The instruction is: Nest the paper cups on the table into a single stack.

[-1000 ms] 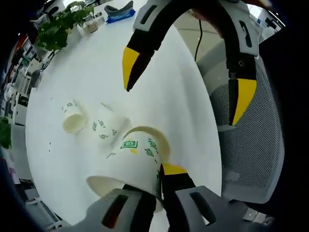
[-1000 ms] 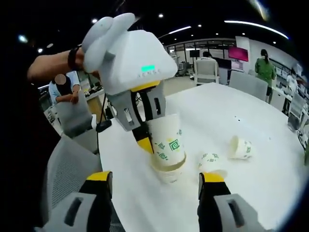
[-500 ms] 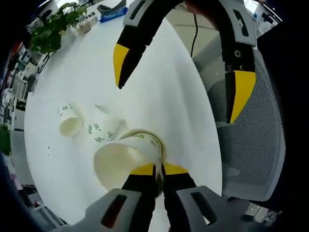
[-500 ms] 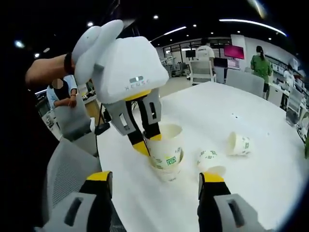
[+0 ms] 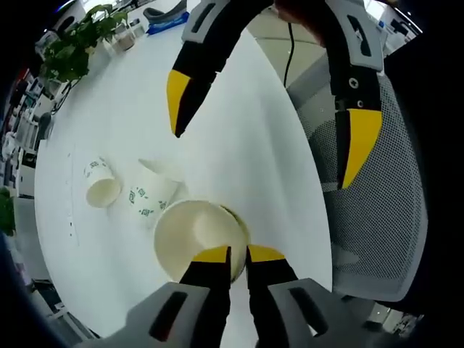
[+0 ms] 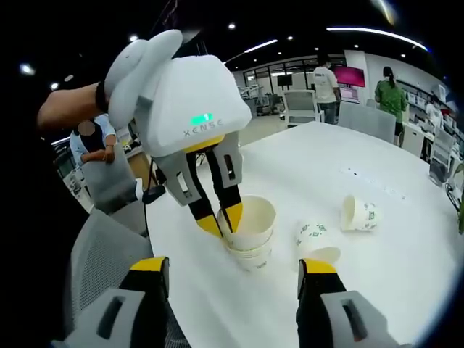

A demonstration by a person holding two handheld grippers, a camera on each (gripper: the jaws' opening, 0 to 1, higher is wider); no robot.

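We see an open office under a dark ceiling with strip lights (image 6: 366, 30). A grey mesh chair (image 5: 377, 217) stands beside the white table (image 5: 246, 138); a leafy plant (image 5: 72, 47) sits at its far end.

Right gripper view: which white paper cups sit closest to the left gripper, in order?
1. Upright nested stack of white paper cups, gripped at its rim by the left gripper.
2. Tipped white paper cup, middle of the table.
3. White paper cup lying on its side, farthest right.

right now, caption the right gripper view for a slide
Left gripper pinches the rim of a paper cup nested in the stack on the white table; two loose cups lie nearby.
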